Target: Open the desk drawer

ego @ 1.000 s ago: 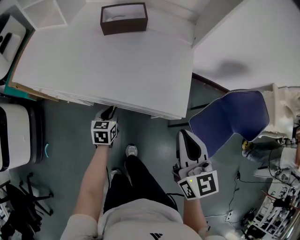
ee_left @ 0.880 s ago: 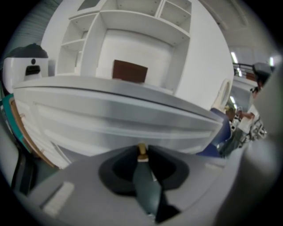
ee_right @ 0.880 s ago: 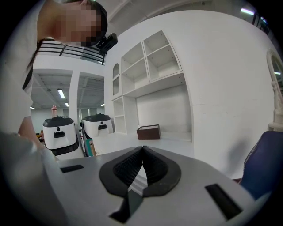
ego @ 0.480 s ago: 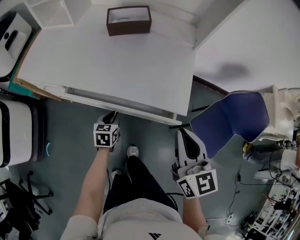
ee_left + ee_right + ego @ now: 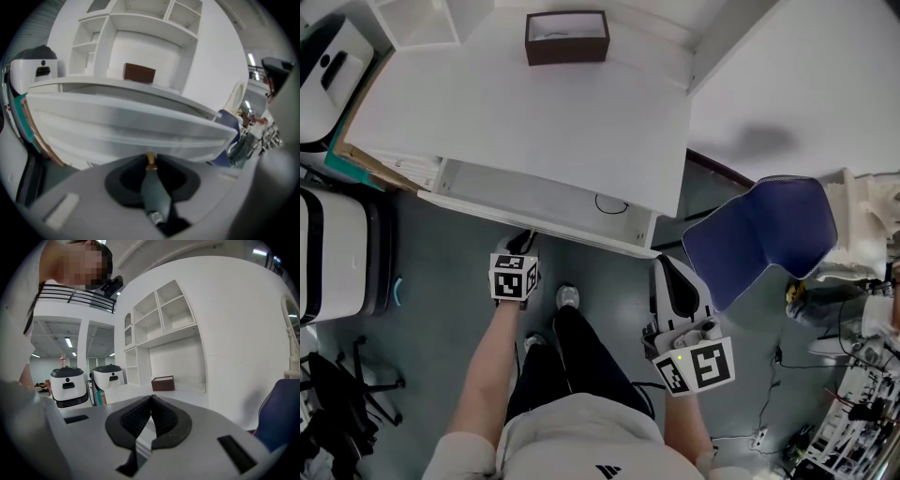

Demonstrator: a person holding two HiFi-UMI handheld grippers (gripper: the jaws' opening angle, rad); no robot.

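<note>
We see the drawer [image 5: 516,199] standing partly out from under the white tabletop [image 5: 534,112], its inside open to the head view, with a small dark cable loop [image 5: 611,203] lying near its right end. The left hand-held gripper [image 5: 519,244] is at the drawer's front edge. In the left gripper view its dark pads are clamped on a small brass-coloured knob [image 5: 150,159] just under the white drawer front. The right hand-held gripper [image 5: 151,398] is held off to the right, well apart from the drawer and pointing roughly level. Its jaws are together at the tips with nothing between them. A brown box [image 5: 567,36] sits at the far side of the tabletop, in front of a white shelf unit [image 5: 164,319]. A blue chair [image 5: 759,234] stands to the right of the drawer, near the right hand-held gripper. Two white machines with dark tops [image 5: 69,383] stand to the left of the tabletop. The person's shoe [image 5: 566,298] is on the grey floor below the drawer, between the two arms.
</note>
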